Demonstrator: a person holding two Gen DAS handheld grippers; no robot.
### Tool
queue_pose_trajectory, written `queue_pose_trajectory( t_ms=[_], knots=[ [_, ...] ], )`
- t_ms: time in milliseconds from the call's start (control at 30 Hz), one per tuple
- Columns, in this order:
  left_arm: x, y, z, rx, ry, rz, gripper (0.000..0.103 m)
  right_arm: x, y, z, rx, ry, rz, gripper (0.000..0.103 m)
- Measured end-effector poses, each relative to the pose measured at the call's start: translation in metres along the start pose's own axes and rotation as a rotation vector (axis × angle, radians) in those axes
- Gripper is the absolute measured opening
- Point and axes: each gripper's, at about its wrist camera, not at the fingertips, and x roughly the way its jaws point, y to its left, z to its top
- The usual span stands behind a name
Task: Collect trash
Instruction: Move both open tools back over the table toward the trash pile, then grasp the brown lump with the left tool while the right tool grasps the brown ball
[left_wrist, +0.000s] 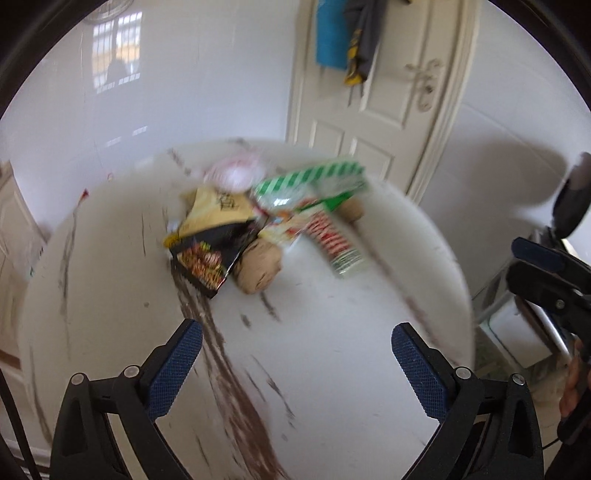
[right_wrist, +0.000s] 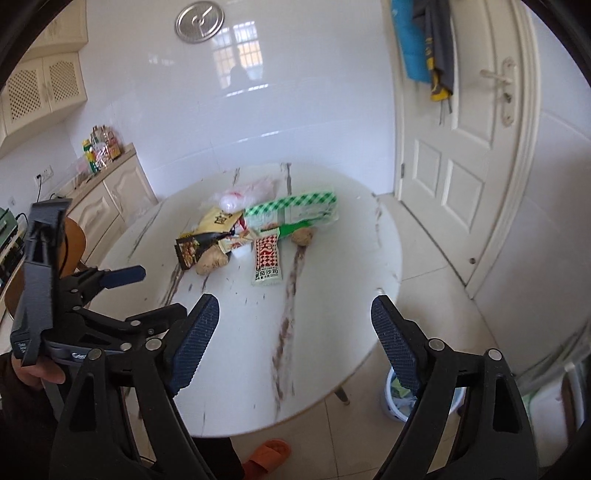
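A heap of trash lies mid-table on the round white marble table (left_wrist: 110, 295) (right_wrist: 351, 258): a black-and-yellow snack bag (left_wrist: 210, 251) (right_wrist: 195, 247), a green-checked wrapper (left_wrist: 314, 181) (right_wrist: 295, 206), a red-and-white sachet (left_wrist: 332, 240) (right_wrist: 267, 262), a crumpled white plastic bag (left_wrist: 236, 173) (right_wrist: 240, 195) and two brown lumps (left_wrist: 258, 266) (right_wrist: 303, 236). My left gripper (left_wrist: 297, 332) (right_wrist: 155, 295) hangs open above the near table top, short of the heap. My right gripper (right_wrist: 295, 302) is open too, over the table's near edge, nothing between its fingers.
A white and blue bin (right_wrist: 391, 402) with scraps inside stands on the floor under the table's right edge. An orange slipper (right_wrist: 269, 454) lies by the near edge. A white door (right_wrist: 461, 147) is at the right, a cabinet (right_wrist: 110, 192) and a brown chair (right_wrist: 74, 243) at the left.
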Motion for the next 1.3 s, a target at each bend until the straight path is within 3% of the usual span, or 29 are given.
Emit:
queue_pose_trajectory(
  t_ms=[67, 200, 400, 600, 667, 700, 767, 867, 1067, 1133, 1167, 1300],
  knots=[
    [0.014, 0.005, 0.002, -0.016, 0.024, 0.009, 0.098, 0.015, -0.002, 0.001, -0.002, 0.022, 0.009, 0.083],
    [0.038, 0.011, 0.022, -0.052, 0.066, 0.003, 0.083, 0.042, -0.009, 0.001, -0.019, 0.063, 0.015, 0.083],
    [0.063, 0.017, 0.056, -0.037, 0.054, 0.026, 0.068, 0.072, -0.015, 0.017, -0.054, 0.087, 0.001, 0.083],
    [0.087, 0.018, 0.070, -0.048, 0.043, 0.021, 0.068, 0.108, -0.018, 0.034, -0.087, 0.119, -0.002, 0.083],
    [0.092, 0.020, 0.070, -0.054, 0.040, 0.026, 0.059, 0.123, -0.018, 0.040, -0.090, 0.131, 0.015, 0.082],
    [0.091, 0.022, 0.070, -0.052, 0.034, 0.041, 0.050, 0.128, -0.018, 0.042, -0.092, 0.136, 0.015, 0.081],
    [0.090, 0.025, 0.069, -0.053, 0.031, 0.062, 0.039, 0.141, -0.017, 0.046, -0.098, 0.147, 0.022, 0.076],
    [0.089, 0.028, 0.068, -0.044, 0.032, 0.048, 0.033, 0.159, -0.014, 0.051, -0.109, 0.166, 0.028, 0.069],
    [0.086, 0.031, 0.066, -0.039, 0.031, 0.049, 0.032, 0.176, -0.008, 0.056, -0.129, 0.183, 0.039, 0.058],
    [0.083, 0.032, 0.065, -0.037, 0.029, 0.058, 0.032, 0.176, -0.008, 0.058, -0.137, 0.176, 0.046, 0.051],
    [0.082, 0.032, 0.064, -0.039, 0.028, 0.061, 0.032, 0.177, -0.007, 0.059, -0.142, 0.183, 0.047, 0.042],
    [0.075, 0.033, 0.061, -0.045, 0.024, 0.069, 0.032, 0.175, -0.003, 0.056, -0.164, 0.194, 0.047, 0.032]
  ],
)
